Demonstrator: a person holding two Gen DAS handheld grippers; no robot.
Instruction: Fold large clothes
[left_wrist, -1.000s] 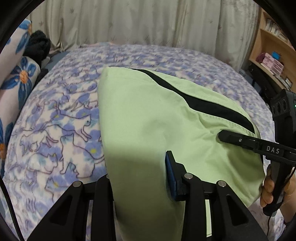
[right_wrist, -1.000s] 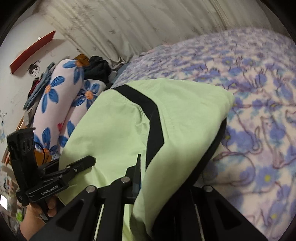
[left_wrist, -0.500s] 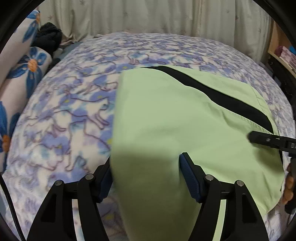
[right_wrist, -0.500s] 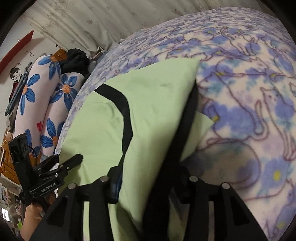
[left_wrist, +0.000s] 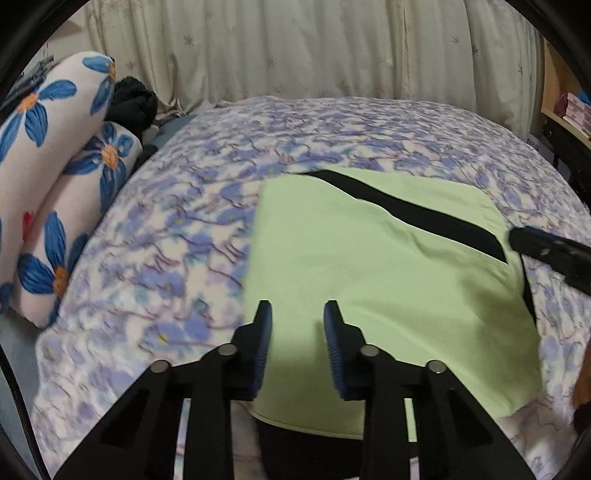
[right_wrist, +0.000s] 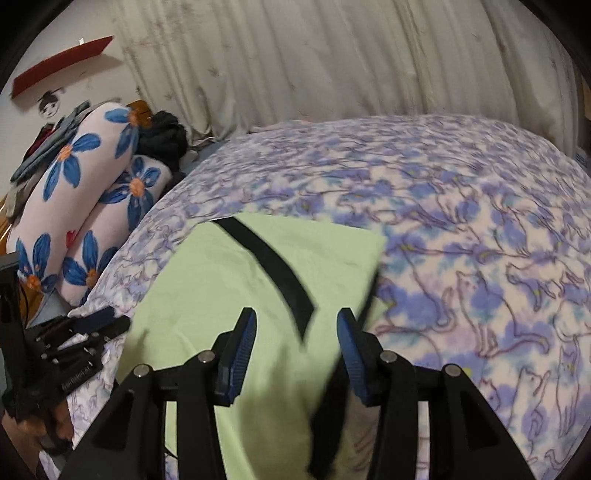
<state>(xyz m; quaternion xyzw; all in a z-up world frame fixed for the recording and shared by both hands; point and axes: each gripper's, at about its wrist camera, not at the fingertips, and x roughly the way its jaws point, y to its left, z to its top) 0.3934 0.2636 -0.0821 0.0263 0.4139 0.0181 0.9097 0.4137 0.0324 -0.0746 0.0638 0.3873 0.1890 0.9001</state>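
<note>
Pale pleated curtains (left_wrist: 314, 48) hang behind a bed (left_wrist: 369, 125) with flowered bolsters (left_wrist: 48, 177) alongside.

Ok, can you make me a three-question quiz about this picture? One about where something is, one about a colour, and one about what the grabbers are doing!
1. Where does the garment lie?
A. on the blanket
B. on the pillows
C. on a shelf

2. What colour is the stripe on it?
A. red
B. black
C. white

3. How do the two grippers stand?
A. both open
B. both shut on cloth
C. one open, one shut

Answers:
1. A: it lies folded flat on the blanket, apart from the flowered pillows at the side.
2. B: a black band runs slantwise across the pale green cloth.
3. A: the left gripper and the right gripper each show a clear gap between their fingers, with nothing clamped.
</note>
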